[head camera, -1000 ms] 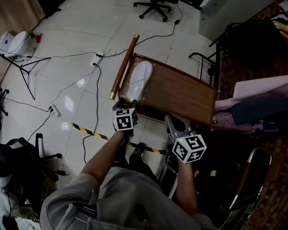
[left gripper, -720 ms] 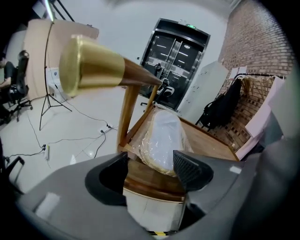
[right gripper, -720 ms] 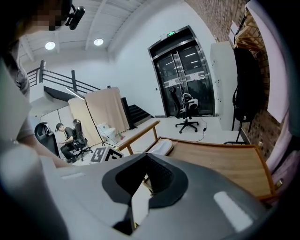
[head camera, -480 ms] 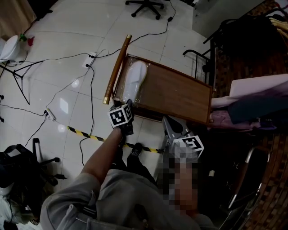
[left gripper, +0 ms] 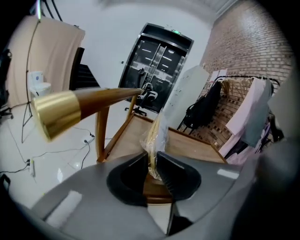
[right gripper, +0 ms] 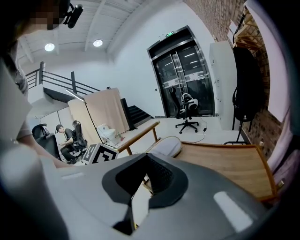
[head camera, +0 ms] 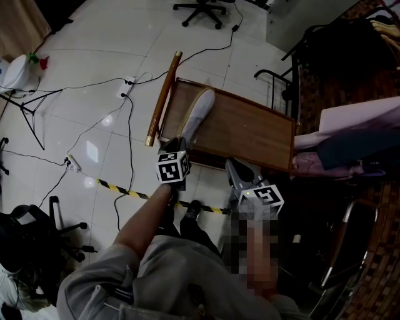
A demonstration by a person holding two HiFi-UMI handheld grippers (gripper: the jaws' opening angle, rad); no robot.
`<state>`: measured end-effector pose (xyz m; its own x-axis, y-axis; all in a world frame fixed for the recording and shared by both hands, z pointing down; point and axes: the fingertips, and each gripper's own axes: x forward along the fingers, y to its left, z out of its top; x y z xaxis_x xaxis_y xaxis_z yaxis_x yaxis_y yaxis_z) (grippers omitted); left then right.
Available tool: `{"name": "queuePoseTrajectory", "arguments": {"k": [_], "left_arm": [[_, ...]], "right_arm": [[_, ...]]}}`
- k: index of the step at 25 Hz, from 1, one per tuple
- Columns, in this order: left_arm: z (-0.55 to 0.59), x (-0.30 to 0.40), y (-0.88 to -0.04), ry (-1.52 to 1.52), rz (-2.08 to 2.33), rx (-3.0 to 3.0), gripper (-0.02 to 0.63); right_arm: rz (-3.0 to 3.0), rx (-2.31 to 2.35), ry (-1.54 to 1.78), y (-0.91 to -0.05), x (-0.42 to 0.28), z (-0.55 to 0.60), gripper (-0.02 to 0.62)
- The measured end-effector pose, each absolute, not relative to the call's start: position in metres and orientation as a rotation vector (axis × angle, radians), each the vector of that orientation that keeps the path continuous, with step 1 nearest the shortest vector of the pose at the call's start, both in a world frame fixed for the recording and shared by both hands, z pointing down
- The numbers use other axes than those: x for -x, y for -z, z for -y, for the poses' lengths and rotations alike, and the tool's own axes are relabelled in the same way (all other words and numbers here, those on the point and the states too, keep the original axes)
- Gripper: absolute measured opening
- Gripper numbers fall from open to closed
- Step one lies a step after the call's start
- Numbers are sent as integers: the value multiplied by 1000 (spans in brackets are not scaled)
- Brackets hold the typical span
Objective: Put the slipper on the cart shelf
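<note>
The pale slipper [head camera: 195, 111], in a clear plastic wrap, stands tipped on its edge at the left end of the brown wooden cart shelf [head camera: 250, 128]. My left gripper [head camera: 177, 149] is at its near end. In the left gripper view the jaws are closing, and my left gripper [left gripper: 153, 159] pinches the wrapped slipper [left gripper: 158, 133] between its pads. My right gripper [head camera: 235, 170] hovers before the shelf's near edge, jaws together with nothing in them. The right gripper view shows the slipper [right gripper: 165, 146] ahead on the shelf [right gripper: 225, 161], beyond my right gripper [right gripper: 146, 180].
A wooden handle bar with a gold cap [head camera: 162, 97] runs along the cart's left side. Cables [head camera: 106, 81] and striped tape [head camera: 122, 182] cross the white floor. An office chair [head camera: 203, 7] stands far off. A clothes rack with garments [head camera: 359, 134] crowds the right.
The slipper lay flat on the shelf before; now it is tipped up on its side. My left gripper has closed on its near end. The right gripper has barely moved.
</note>
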<state>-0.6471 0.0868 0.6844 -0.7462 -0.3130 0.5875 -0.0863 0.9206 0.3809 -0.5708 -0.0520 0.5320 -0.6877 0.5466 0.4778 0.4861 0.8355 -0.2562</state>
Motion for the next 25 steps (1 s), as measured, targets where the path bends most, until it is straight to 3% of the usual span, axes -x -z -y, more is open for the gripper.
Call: {"name": "queuePoseTrajectory", "arguments": {"k": [19,25], "left_arm": [[-24,659,-560,160,2587,-824,57],[31,636,-518,160,2550,-1091,57]], "right_arm": [[2657,455,-140,-483,558,91,0],[2724,188,-163,-462,512,137,0]]}}
